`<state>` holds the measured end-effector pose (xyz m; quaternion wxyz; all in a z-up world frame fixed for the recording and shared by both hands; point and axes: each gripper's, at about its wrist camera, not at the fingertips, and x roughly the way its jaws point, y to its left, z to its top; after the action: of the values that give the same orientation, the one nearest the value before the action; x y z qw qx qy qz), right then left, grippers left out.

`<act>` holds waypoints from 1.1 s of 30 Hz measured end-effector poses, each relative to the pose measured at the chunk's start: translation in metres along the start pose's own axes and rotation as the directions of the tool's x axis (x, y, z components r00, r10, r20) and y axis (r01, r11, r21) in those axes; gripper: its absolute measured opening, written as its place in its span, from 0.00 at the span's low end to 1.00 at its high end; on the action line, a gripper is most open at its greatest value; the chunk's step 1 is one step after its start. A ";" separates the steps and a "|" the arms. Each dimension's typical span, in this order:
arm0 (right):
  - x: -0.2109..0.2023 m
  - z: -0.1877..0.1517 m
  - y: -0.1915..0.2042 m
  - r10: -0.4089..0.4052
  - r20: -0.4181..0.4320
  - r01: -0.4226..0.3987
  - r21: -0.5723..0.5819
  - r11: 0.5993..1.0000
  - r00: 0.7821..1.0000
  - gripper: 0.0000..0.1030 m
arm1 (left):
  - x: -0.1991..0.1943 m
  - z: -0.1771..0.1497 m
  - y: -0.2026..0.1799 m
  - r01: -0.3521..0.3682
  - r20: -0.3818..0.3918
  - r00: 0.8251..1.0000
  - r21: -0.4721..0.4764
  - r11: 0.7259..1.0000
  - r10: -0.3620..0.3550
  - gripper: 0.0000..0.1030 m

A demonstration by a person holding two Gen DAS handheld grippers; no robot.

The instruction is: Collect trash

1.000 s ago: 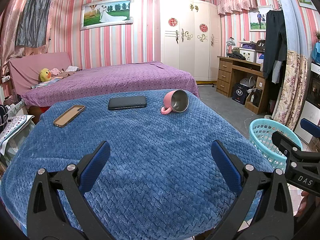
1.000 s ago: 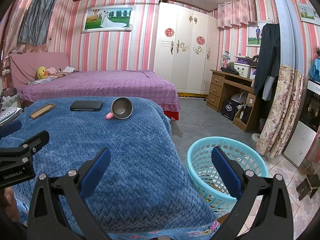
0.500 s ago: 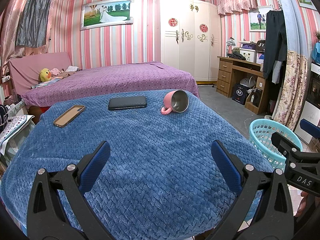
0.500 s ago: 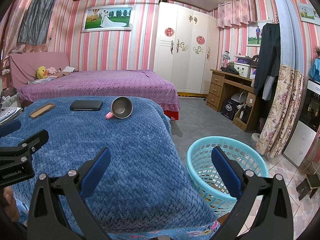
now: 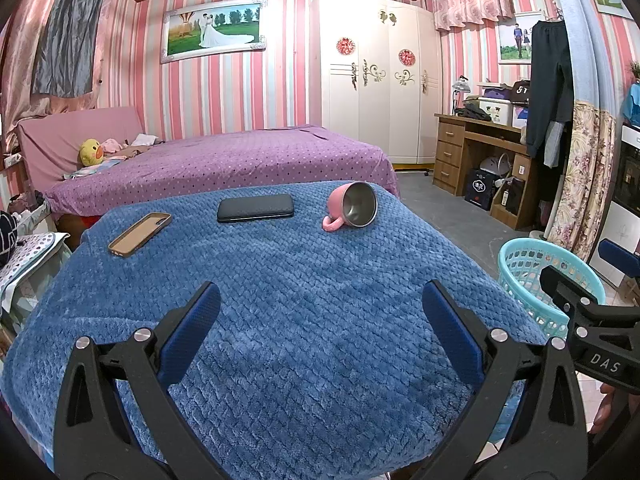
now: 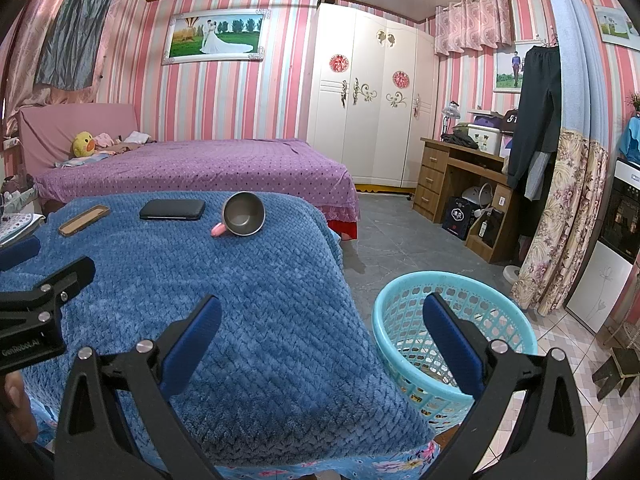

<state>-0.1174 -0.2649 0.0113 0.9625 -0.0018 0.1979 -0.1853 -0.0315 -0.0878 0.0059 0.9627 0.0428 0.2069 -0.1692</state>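
Observation:
A turquoise plastic basket (image 6: 456, 344) stands on the floor right of the table; it also shows in the left wrist view (image 5: 536, 276). The table carries a blue blanket (image 5: 304, 320). My left gripper (image 5: 320, 328) is open and empty above the blanket's near part. My right gripper (image 6: 320, 332) is open and empty over the table's right edge, its right finger in front of the basket. On the far side lie a tipped pink mug (image 5: 354, 209), a black phone (image 5: 256, 208) and a tan phone case (image 5: 140, 234). No trash shows on the blanket.
A purple bed (image 5: 224, 160) stands behind the table. A white wardrobe (image 6: 372, 96) and a wooden desk (image 6: 460, 184) stand at the back right. A flowered curtain (image 6: 560, 220) hangs at the right. A small stool (image 6: 616, 368) stands on the tiled floor.

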 end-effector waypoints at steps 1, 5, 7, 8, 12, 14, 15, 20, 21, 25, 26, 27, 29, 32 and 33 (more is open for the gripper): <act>0.000 0.000 0.000 -0.001 0.000 0.001 0.000 1.000 1.000 0.96 | 0.000 0.000 0.000 0.000 0.000 1.000 0.000 1.000 0.000 0.95; 0.000 0.000 -0.001 0.000 0.000 0.000 0.000 1.000 1.000 0.96 | 0.000 0.000 0.000 0.000 0.000 1.000 0.000 1.000 0.000 0.95; 0.000 0.000 0.000 0.000 -0.001 0.000 0.000 1.000 1.000 0.95 | 0.000 0.000 -0.001 -0.001 0.000 1.000 -0.001 1.000 0.001 0.95; 0.000 0.000 0.000 -0.001 0.000 0.001 0.000 1.000 1.000 0.95 | 0.000 0.000 0.000 -0.001 0.001 1.000 -0.002 1.000 0.001 0.95; 0.000 0.000 0.000 -0.001 -0.001 0.001 -0.001 1.000 1.000 0.95 | 0.000 0.000 0.000 -0.001 0.001 1.000 0.000 1.000 0.001 0.95; 0.000 0.000 0.000 0.000 0.000 0.000 -0.001 1.000 1.000 0.95 | 0.000 0.000 0.000 -0.001 0.001 1.000 -0.001 1.000 0.001 0.95; 0.000 0.000 0.000 -0.001 0.000 0.001 -0.002 1.000 1.000 0.95 | 0.000 0.000 0.000 0.000 0.001 1.000 -0.002 1.000 0.000 0.95; 0.000 0.000 0.000 -0.001 -0.001 0.001 -0.002 1.000 1.000 0.96 | -0.002 0.002 0.001 0.000 0.003 1.000 -0.007 1.000 0.000 0.95; 0.000 0.000 0.000 -0.001 0.000 0.001 -0.002 1.000 1.000 0.95 | -0.002 0.003 0.001 0.000 0.003 1.000 -0.006 1.000 0.000 0.95; 0.000 -0.001 -0.002 -0.003 0.002 0.003 -0.003 1.000 1.000 0.96 | -0.003 0.003 0.001 -0.001 0.005 1.000 -0.006 1.000 0.001 0.95; 0.000 -0.001 -0.002 -0.003 0.001 0.003 -0.003 1.000 1.000 0.96 | -0.003 0.004 0.001 -0.001 0.005 1.000 -0.006 1.000 0.001 0.95; 0.000 -0.001 -0.003 -0.003 0.001 0.003 -0.003 1.000 1.000 0.96 | -0.004 0.005 0.001 -0.002 0.006 1.000 -0.006 1.000 0.002 0.95; 0.001 -0.002 -0.003 -0.004 0.001 0.004 -0.003 1.000 1.000 0.96 | -0.004 0.005 0.001 -0.002 0.005 1.000 -0.007 1.000 0.002 0.95; 0.001 -0.001 -0.003 -0.004 0.001 0.004 -0.004 1.000 1.000 0.95 | -0.004 0.007 0.003 -0.002 0.002 1.000 -0.012 1.000 0.002 0.95; 0.001 -0.002 -0.003 -0.003 0.001 0.003 -0.003 1.000 1.000 0.96 | -0.004 0.008 0.004 -0.004 0.002 1.000 -0.012 1.000 0.004 0.95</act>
<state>-0.1185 -0.2678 0.0099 0.9623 -0.0039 0.1979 -0.1865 -0.0302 -0.0844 0.0149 0.9635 0.0373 0.2067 -0.1660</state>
